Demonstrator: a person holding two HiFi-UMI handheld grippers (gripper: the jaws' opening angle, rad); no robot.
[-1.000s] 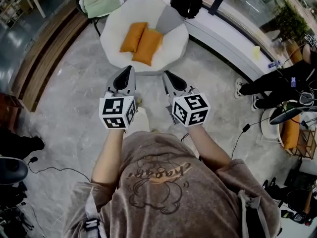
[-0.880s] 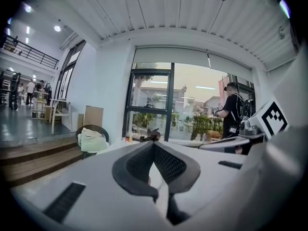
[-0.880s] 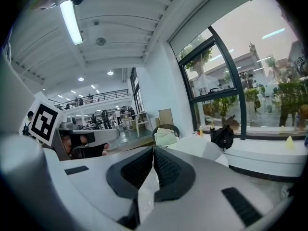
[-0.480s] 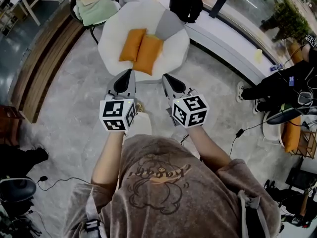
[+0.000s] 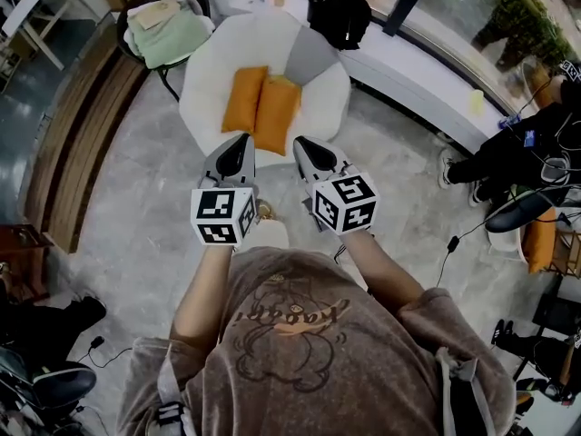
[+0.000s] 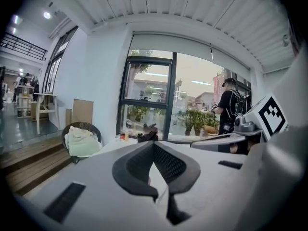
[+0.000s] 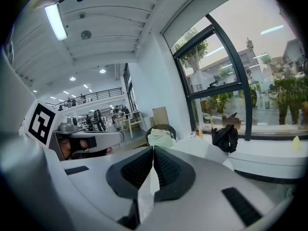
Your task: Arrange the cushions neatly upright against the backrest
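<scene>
Two orange cushions (image 5: 261, 105) lie flat, side by side, on the seat of a round white armchair (image 5: 209, 80) ahead of me. A grey cushion (image 5: 312, 58) leans at the chair's back right. My left gripper (image 5: 238, 142) hovers just short of the seat's front edge, jaws shut and empty. My right gripper (image 5: 303, 143) hangs beside it, also shut with nothing held. In the left gripper view the left gripper (image 6: 154, 144) points level across the room, and in the right gripper view the right gripper (image 7: 153, 149) does the same. Only the chair's white top shows past the jaws there.
A dark wicker chair with green cloth (image 5: 166, 31) stands left of the armchair. A black bag (image 5: 338, 16) sits on the white window ledge (image 5: 418, 71) behind it. Wooden steps (image 5: 82, 125) run along the left. A seated person (image 5: 513, 148) and cables are at the right.
I have stepped closer to the armchair: it and the cushions sit nearer to both grippers in the head view. Both grippers stay shut and side by side.
</scene>
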